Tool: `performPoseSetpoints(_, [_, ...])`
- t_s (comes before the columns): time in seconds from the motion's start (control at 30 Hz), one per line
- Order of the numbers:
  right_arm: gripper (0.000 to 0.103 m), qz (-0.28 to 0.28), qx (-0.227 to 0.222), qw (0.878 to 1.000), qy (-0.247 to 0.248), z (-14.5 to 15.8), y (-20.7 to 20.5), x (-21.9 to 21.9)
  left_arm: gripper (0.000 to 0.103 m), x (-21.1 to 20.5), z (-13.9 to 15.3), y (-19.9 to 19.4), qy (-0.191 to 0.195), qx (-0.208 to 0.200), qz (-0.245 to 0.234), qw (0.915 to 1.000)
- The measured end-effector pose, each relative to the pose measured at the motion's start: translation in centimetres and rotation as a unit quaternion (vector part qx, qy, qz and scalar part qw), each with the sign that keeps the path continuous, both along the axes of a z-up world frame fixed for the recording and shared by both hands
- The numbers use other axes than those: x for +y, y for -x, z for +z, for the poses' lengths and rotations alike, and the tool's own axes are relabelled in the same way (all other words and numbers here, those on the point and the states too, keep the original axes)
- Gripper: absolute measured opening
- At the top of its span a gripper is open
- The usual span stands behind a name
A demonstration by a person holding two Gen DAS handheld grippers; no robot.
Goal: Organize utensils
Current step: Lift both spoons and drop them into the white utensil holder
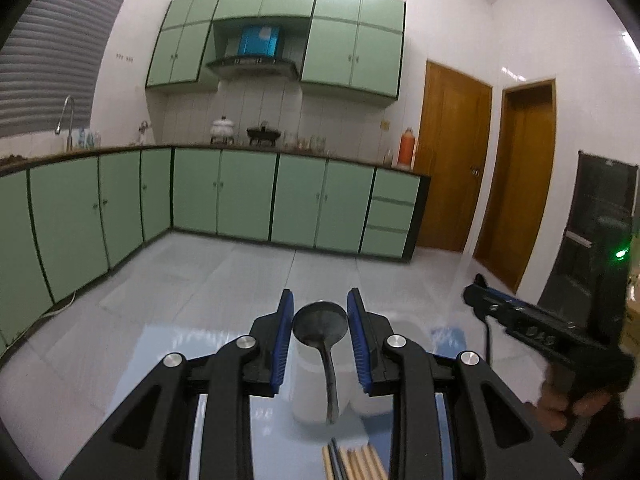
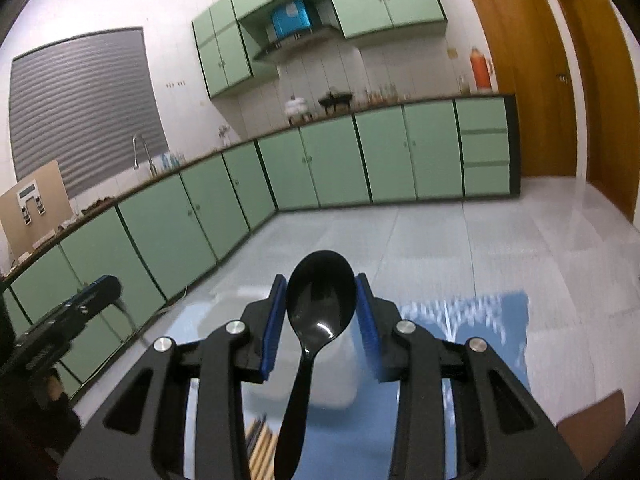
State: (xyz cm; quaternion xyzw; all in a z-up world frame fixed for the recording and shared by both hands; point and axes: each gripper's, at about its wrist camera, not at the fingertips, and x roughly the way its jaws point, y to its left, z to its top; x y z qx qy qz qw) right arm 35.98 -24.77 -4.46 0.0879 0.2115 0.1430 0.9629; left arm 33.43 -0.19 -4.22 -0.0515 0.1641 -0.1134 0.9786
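My left gripper (image 1: pixel 320 305) is shut on the bowl of a dark metal spoon (image 1: pixel 320 322), whose handle hangs down toward me. A white container (image 1: pixel 310 384) stands on the blue mat below it. Wooden chopsticks (image 1: pixel 354 462) lie at the bottom edge. My right gripper (image 2: pixel 321 280) is shut on the bowl of a glossy black plastic spoon (image 2: pixel 320 308), handle toward the camera, above the white container (image 2: pixel 340 376). Chopsticks (image 2: pixel 260 444) show blurred under the left finger. Both grippers are held up, well above the table.
The right gripper (image 1: pixel 520 316) and the hand holding it (image 1: pixel 568 404) sit at the right of the left wrist view. The left gripper (image 2: pixel 80 304) appears at the left of the right wrist view. The blue mat (image 2: pixel 480 320) covers the table. Green cabinets (image 1: pixel 248 196) line the far walls.
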Motion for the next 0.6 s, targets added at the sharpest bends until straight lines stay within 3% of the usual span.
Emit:
performPoseSetpoints(0.17, [0.033, -0.014, -0.03, 0.999, -0.009, 0.9, -2.8, -0.2, 0.027, 0.2, 3.2, -1.1, 0.023, -0.03, -0.009, 0.9993])
performPoseSetpoints(0.33, [0.033, -0.042, -0.053, 0.998, 0.009, 0.3, -6.2, 0.4, 0.027, -0.9, 4.3, -3.8, 0.011, -0.045, -0.012, 0.9989])
performPoseSetpoints(0.6, [0.033, -0.065, -0.056, 0.996, 0.032, -2.2, -9.6, 1.6, 0.027, -2.8, 1.0, -8.0, -0.005, 0.0, -0.016, 0.9998])
